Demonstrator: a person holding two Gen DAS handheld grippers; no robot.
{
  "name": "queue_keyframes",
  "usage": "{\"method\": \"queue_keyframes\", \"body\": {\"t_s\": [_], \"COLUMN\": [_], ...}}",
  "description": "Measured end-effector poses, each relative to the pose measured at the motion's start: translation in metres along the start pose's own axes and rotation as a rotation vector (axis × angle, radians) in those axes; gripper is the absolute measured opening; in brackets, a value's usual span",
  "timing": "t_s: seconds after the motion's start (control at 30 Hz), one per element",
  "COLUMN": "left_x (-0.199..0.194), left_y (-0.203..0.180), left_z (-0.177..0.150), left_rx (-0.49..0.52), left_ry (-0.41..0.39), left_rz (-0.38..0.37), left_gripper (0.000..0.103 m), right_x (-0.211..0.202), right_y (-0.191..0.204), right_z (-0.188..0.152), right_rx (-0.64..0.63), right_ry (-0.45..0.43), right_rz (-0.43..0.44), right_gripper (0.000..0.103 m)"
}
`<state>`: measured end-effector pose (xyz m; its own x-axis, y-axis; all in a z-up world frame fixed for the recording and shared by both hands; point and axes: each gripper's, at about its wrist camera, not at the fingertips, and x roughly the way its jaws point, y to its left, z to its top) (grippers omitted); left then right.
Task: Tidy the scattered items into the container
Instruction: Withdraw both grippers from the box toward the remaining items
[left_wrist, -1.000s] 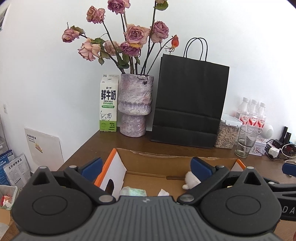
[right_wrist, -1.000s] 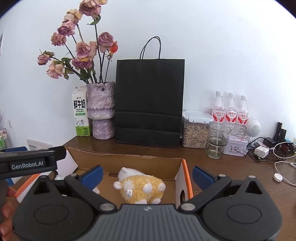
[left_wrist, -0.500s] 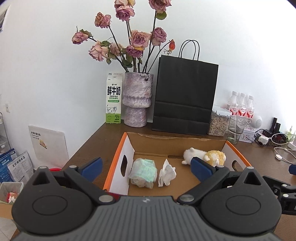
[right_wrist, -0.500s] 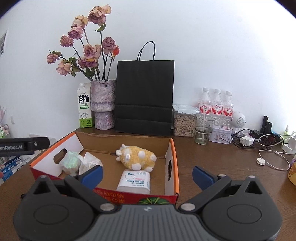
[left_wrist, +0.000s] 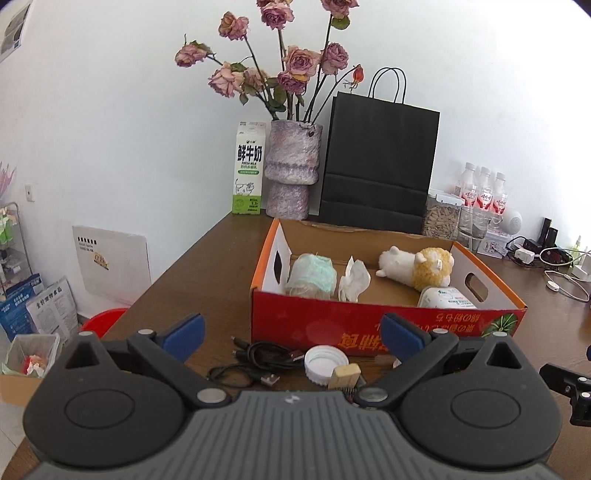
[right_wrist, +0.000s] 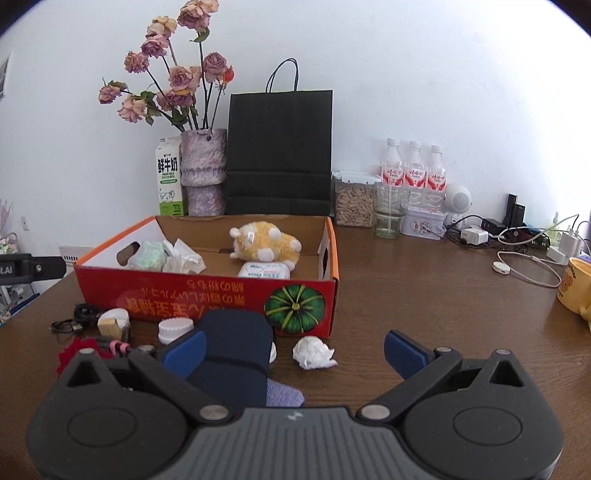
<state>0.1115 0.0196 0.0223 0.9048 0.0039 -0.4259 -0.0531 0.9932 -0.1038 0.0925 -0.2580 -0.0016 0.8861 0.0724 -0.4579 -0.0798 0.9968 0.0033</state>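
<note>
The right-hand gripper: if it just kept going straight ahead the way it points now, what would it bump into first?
Probably the crumpled white paper ball lying on the wooden table between the open blue fingertips of the right gripper. Past it stands the front wall of the red cardboard box. Depth is hard to judge through this lens.

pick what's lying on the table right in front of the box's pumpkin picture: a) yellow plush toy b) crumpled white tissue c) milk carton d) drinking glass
b: the crumpled white tissue sits on the table just below the pumpkin print on the box; the plush toy lies inside the box.
</note>
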Motion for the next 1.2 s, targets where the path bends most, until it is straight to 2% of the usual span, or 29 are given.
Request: {"method": "queue_keyframes", "body": {"t_s": [0.17,0.3,1.2], "left_x": [-0.009,-0.018,-0.016], "left_y": [0.013,0.021,0.024], "left_z": [-0.031,-0.044,-0.052], "left_rx": [-0.026,-0.015,-0.015], "left_ry": [0.064,0.078,0.1], "left_rz": [-0.003,0.008,0.012], "left_gripper": [0.103,0.103,0.103], "right_x": [-0.011,-0.017,-0.012], "right_y": [-0.002,-0.001,-0.006], "right_z": [-0.028,-0.043,-0.052], "right_rx": [-0.001,-0.023,-0.001], "right_ry": [0.038,0.063,0.09], "right_rz": [0.019,0.019,0.013], "right_gripper": [0.103,0.103,0.103]}}
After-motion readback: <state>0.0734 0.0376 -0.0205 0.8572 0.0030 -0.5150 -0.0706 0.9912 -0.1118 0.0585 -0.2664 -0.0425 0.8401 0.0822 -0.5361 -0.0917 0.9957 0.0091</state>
